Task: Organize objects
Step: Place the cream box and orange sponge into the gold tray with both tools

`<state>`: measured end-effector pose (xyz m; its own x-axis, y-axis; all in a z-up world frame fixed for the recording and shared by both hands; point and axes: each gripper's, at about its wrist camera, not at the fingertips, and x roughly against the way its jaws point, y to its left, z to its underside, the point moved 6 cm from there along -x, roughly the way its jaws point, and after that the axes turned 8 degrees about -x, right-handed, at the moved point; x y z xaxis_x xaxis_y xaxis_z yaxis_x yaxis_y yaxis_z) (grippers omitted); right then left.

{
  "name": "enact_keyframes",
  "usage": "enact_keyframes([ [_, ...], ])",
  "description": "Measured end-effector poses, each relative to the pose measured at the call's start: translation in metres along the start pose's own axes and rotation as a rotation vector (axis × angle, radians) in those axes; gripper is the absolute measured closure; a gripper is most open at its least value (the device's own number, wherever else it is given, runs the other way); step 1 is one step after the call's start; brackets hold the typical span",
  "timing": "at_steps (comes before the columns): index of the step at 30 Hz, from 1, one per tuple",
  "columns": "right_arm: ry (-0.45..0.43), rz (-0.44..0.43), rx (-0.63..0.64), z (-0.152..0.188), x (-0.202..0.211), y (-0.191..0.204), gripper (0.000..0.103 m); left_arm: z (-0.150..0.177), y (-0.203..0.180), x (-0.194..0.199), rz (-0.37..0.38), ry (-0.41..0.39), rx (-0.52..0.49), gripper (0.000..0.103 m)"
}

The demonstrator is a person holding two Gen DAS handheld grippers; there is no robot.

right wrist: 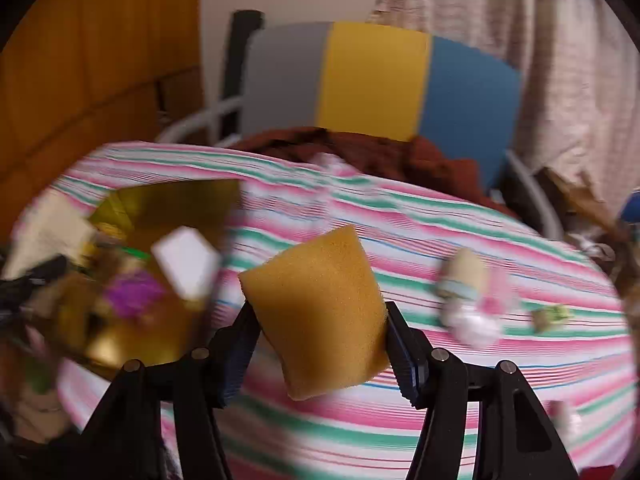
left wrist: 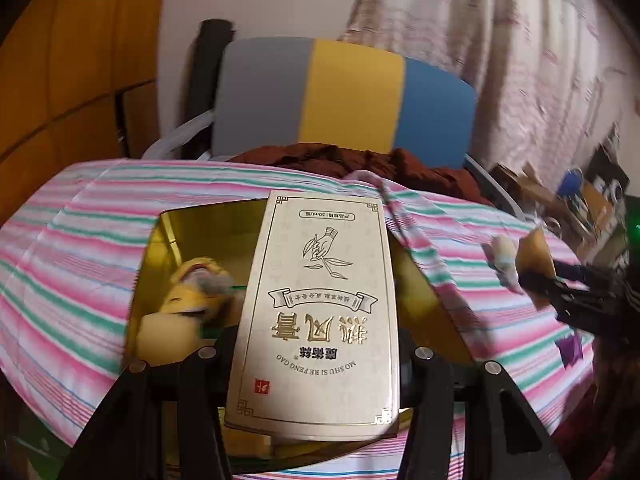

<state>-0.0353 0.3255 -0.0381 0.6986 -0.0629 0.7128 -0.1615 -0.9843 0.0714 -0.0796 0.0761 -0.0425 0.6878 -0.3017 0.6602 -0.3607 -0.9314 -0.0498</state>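
Spreading under everything as a striped cloth [left wrist: 80,240] in pink, green and white over the desk, with a grey, yellow and blue chair back [left wrist: 344,96] standing at the far side. Sitting on the cloth at the near left as an open gold box [left wrist: 168,232], holding a yellow plush toy [left wrist: 188,292] and other small things too blurred to name. Being held above that box as a cream carton [left wrist: 320,312] with gold print, clamped between the fingers of the left gripper [left wrist: 316,356]. Being squeezed as a yellow sponge [right wrist: 320,312] by the right gripper [right wrist: 318,320], raised over the cloth to the right of the gold box. Lying farther right on the cloth as a small pastel toy [right wrist: 468,296], blurred.
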Motion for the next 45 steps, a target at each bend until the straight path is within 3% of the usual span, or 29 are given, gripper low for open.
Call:
enact_keyframes([
  [5, 0.021, -0.136, 0.028, 0.001, -0.001, 0.060, 0.042, -0.004, 0.035, -0.002, -0.013, 0.002, 0.074, 0.051],
  [15, 0.113, -0.246, 0.067, 0.018, -0.022, 0.128, 0.040, -0.038, 0.078, -0.020, -0.038, -0.002, 0.138, 0.050],
  [21, 0.148, -0.309, 0.076, 0.027, -0.030, 0.159, 0.036, -0.056, 0.089, -0.044, -0.081, 0.025, 0.103, 0.050],
  [24, 0.173, -0.345, 0.065, 0.029, -0.036, 0.169, 0.021, -0.057, 0.091, -0.054, -0.087, 0.053, 0.104, 0.031],
  [31, 0.173, -0.340, 0.076, 0.034, -0.033, 0.173, 0.015, -0.049, 0.090, -0.039, -0.104, 0.029, 0.110, 0.029],
  [34, 0.153, -0.305, 0.066, 0.032, -0.030, 0.167, 0.004, -0.040, 0.087, -0.025, -0.147, 0.009, 0.084, 0.029],
  [45, 0.060, -0.173, 0.048, 0.026, -0.016, 0.147, 0.000, -0.014, 0.060, 0.013, -0.190, -0.020, 0.032, 0.029],
])
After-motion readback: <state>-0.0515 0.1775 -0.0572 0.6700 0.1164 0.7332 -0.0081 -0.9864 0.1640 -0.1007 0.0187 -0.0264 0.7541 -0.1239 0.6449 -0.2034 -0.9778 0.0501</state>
